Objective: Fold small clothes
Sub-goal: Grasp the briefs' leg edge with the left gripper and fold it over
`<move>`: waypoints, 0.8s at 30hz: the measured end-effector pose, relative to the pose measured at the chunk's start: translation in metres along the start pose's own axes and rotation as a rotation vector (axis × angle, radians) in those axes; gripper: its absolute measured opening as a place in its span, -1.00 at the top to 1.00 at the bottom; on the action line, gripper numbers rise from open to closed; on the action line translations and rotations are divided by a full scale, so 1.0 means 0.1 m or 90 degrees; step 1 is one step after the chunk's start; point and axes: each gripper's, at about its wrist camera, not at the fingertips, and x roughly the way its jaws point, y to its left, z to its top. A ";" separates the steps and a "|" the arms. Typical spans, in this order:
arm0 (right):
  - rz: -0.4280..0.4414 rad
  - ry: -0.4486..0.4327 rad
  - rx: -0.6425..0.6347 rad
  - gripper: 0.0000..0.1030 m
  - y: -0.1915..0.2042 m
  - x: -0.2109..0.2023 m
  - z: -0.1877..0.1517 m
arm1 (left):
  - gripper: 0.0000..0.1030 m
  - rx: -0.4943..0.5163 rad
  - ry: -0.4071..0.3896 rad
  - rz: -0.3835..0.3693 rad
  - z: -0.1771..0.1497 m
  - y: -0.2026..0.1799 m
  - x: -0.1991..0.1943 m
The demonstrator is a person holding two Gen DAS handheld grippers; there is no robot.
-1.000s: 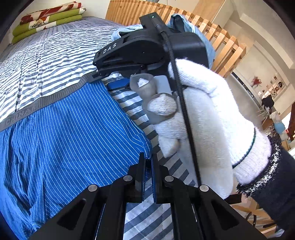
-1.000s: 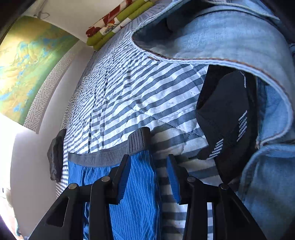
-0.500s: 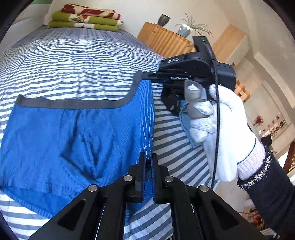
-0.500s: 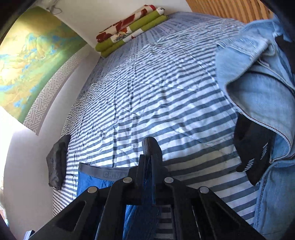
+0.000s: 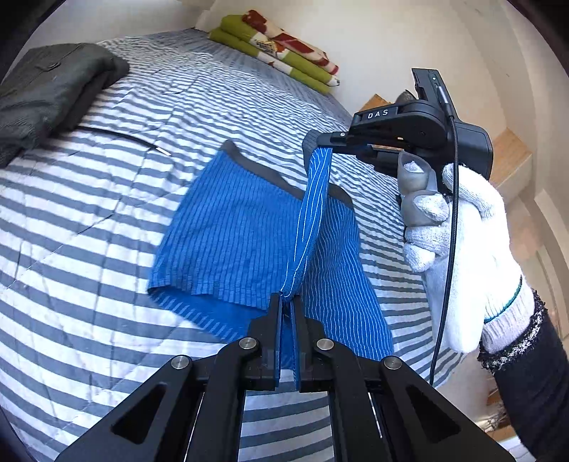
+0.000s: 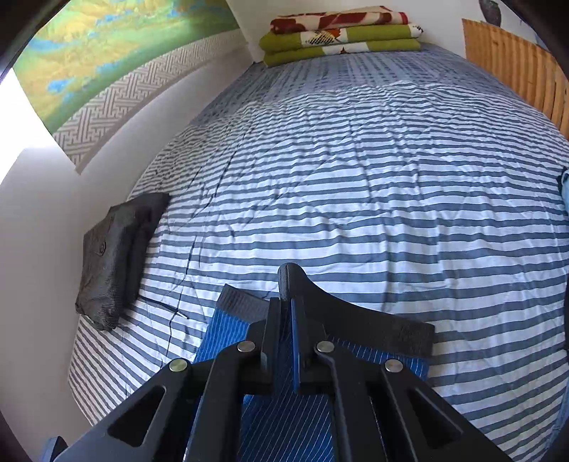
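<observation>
Blue pinstriped boxer shorts (image 5: 245, 234) with a dark grey waistband (image 6: 359, 320) lie on the striped bedspread (image 5: 106, 213). My left gripper (image 5: 287, 302) is shut on the hem at their right side. My right gripper (image 6: 285, 305) is shut on the waistband corner; the left wrist view shows it (image 5: 325, 138) held by a white-gloved hand (image 5: 466, 248). Between the two grippers the right edge of the shorts is lifted off the bed as a taut strip over the flat part.
A folded dark grey garment (image 5: 46, 103) lies at the bed's left edge by the wall (image 6: 46, 213), with a thin black cord (image 5: 124, 140) beside it. Folded green and red blankets (image 6: 341, 33) sit at the head. Wooden slats (image 6: 515, 67) stand on the right.
Both grippers have raised the shorts' right edge and carried it leftward over the flat part. The denim pile has left the right wrist view. The folded dark garment now shows in the left view.
</observation>
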 end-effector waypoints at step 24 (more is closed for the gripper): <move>-0.035 0.081 -0.083 0.85 0.80 0.96 -0.02 | 0.21 -0.066 -0.033 0.030 0.12 0.75 -0.05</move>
